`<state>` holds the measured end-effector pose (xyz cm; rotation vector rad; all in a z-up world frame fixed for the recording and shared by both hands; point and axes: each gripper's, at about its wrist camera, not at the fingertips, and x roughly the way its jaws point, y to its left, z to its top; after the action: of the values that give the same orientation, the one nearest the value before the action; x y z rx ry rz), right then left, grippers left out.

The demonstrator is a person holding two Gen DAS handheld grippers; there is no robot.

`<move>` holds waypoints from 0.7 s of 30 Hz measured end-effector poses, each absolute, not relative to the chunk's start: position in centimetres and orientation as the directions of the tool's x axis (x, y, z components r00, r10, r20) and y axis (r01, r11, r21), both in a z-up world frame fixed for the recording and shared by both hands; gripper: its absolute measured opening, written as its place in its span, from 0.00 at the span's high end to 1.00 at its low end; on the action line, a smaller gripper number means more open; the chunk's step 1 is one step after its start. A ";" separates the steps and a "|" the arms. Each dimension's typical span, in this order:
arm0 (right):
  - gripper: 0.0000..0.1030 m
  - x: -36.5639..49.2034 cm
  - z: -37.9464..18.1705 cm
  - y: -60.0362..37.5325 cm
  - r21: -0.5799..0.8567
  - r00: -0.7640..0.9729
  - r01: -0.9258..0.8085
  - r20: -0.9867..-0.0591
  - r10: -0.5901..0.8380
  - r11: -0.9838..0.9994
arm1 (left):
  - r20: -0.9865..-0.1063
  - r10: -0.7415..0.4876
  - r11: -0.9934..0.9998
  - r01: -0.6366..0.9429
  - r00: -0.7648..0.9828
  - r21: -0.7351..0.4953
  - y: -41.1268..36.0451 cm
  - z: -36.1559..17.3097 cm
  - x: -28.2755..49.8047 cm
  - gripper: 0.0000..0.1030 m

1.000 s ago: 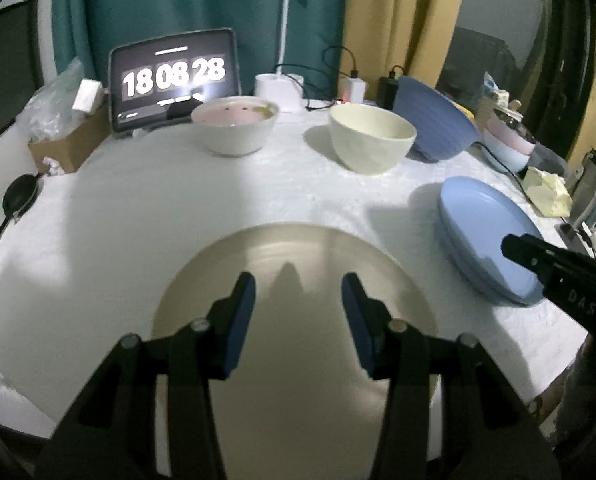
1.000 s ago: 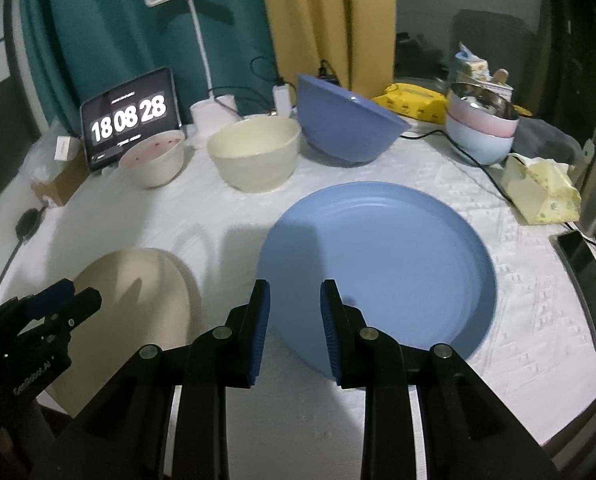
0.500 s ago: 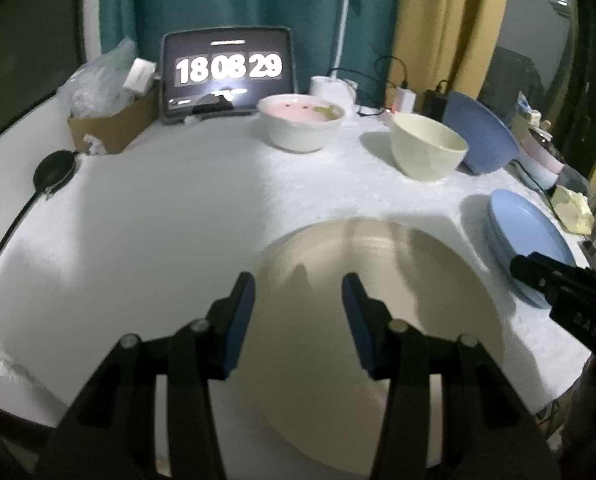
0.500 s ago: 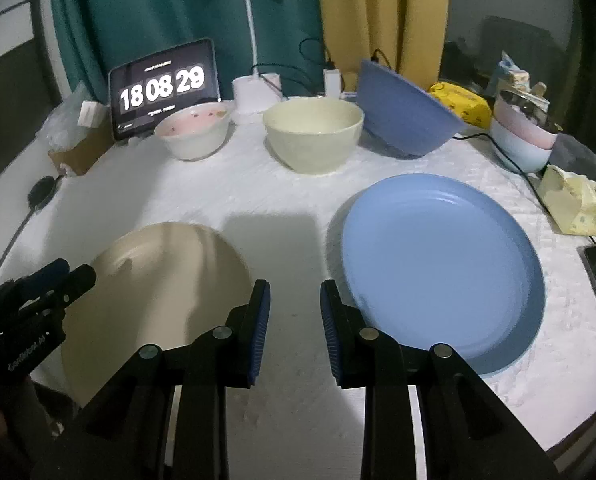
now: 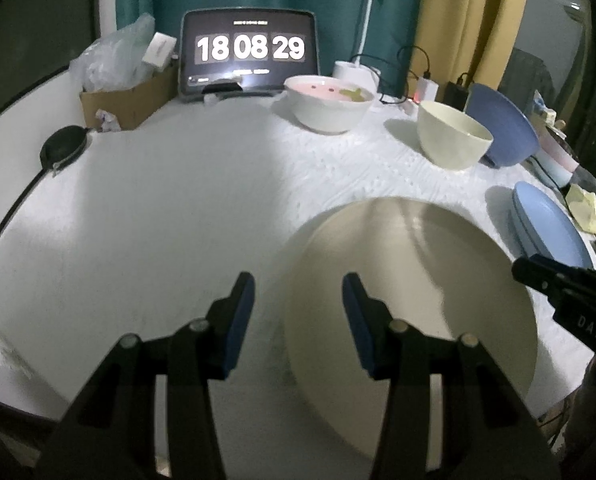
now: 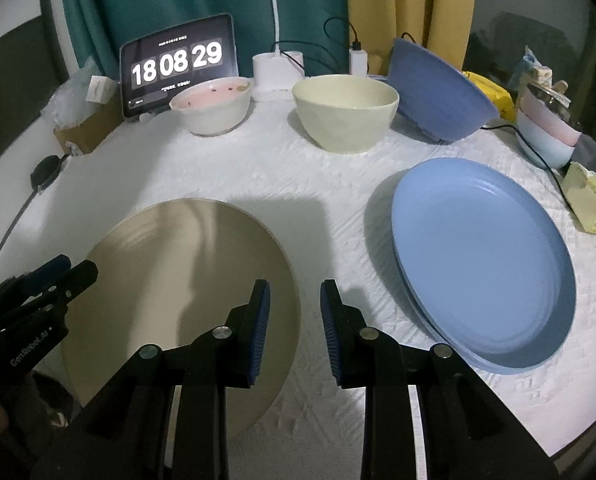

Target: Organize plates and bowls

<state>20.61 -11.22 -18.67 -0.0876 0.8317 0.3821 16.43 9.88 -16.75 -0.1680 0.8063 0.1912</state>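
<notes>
The beige plate (image 5: 414, 300) lies flat near the table's (image 5: 157, 220) front edge, its left rim between the left gripper's (image 5: 298, 312) spread, empty jaws; the right gripper (image 6: 293, 320), also parted and empty, hovers beside it. A good pick-up likely needs one finger slipped under the rim, then a firm pinch before lifting toward the blue plates (image 6: 482, 264)

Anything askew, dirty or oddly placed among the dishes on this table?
Two things. The big blue bowl at the back sits tipped on its side, opening facing away, not upright like the cream bowl beside it. The pink-lined bowl has dark specks and residue inside.
</notes>
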 end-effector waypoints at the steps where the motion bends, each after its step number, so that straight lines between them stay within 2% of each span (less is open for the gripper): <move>1: 0.73 20.7 -18.8 -11.2 0.072 0.607 -0.365 -0.738 0.296 0.928 | -0.732 0.104 0.970 -0.233 0.674 -0.076 9.9 -16.9 16.5 0.54; 11: 0.73 21.2 -20.1 -10.6 0.083 0.572 -0.369 -0.765 0.297 0.926 | -0.770 0.070 0.968 -0.229 0.634 -0.101 10.2 -18.3 17.1 0.54; 21: 0.73 21.7 -20.9 -10.3 0.117 0.543 -0.378 -0.775 0.323 0.918 | -0.775 0.087 0.972 -0.223 0.626 -0.071 9.8 -18.4 17.5 0.54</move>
<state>21.74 -10.32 -20.95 -0.0665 0.9062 0.4162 17.54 9.77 -18.40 -0.1657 0.8780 0.1787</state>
